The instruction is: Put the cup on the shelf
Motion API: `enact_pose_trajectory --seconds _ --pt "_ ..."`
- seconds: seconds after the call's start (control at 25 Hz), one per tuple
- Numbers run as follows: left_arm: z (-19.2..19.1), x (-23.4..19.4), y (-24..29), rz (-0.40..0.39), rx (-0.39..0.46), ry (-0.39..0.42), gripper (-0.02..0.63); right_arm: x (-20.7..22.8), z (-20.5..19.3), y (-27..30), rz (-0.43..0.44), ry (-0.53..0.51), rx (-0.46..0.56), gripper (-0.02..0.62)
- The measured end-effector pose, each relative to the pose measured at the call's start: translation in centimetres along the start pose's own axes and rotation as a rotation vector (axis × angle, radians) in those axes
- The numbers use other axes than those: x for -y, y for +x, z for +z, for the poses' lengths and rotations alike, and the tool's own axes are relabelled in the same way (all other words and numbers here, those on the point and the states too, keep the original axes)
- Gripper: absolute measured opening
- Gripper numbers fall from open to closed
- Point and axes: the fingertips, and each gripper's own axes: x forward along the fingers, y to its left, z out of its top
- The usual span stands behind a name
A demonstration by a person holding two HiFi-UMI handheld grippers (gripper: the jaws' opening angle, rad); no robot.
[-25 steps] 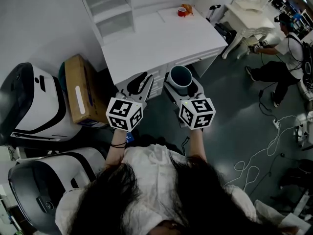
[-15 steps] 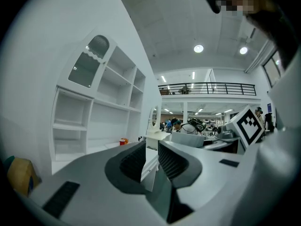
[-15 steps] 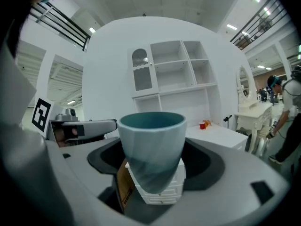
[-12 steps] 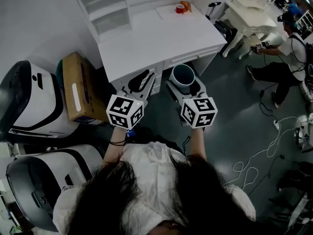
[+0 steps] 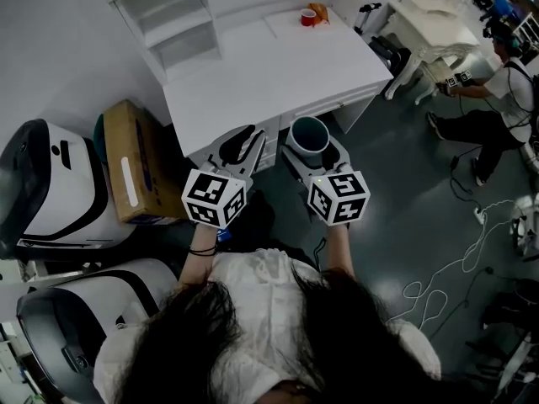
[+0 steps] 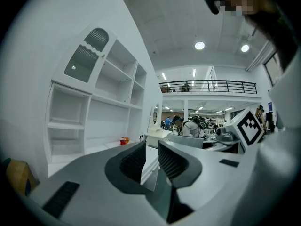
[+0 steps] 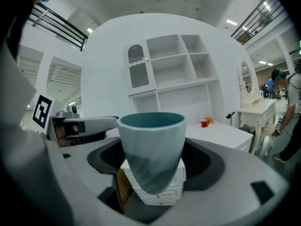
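Cup [image 5: 309,135], teal, tapered, upright: held between the jaws of the right hand-held gripper [image 5: 311,140], gripped at its lower body with the rim standing clear above, as is seen in the right gripper view [image 7: 151,149].

Location: carried in the air just before the front edge of the white counter [image 5: 269,66], not yet over it; well apart from the white shelf [image 5: 181,23] at the counter's back.

Left hand-held gripper [image 5: 246,135]: jaws drawn to a narrow slit, nothing between them; held beside the right one.

Change noted over the last second: very little. The cup has been kept in the same grip and at the same place before the person; only the counter, shelf and cardboard box [image 5: 130,162] have drifted slightly leftward in the head view.

Meaning for the task, as judged: the grasp is done and secure, and the carry is under way. The reach across the counter to a shelf compartment remains.

Also present: small red cup [image 5: 308,17] at the counter's far end.
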Motion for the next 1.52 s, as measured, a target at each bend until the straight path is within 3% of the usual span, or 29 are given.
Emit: enact_pose_trajectory --seconds 0.56,0.96,1.52 --pt "3.1 -10.2 10.9 -0.028 0.017 -0.012 0.091 5.8 4.9 12.3 -0.018 -0.026 -0.012 0.357" --pt "4.6 -17.5 15.8 -0.049 0.018 -0.014 0.091 7.3 8.1 21.2 -0.012 -0.049 -0.017 0.357" --pt "6.8 -22.2 20.0 -0.086 0.000 0.033 0.091 9.7 12.5 25.7 -0.024 -0.085 0.016 0.359"
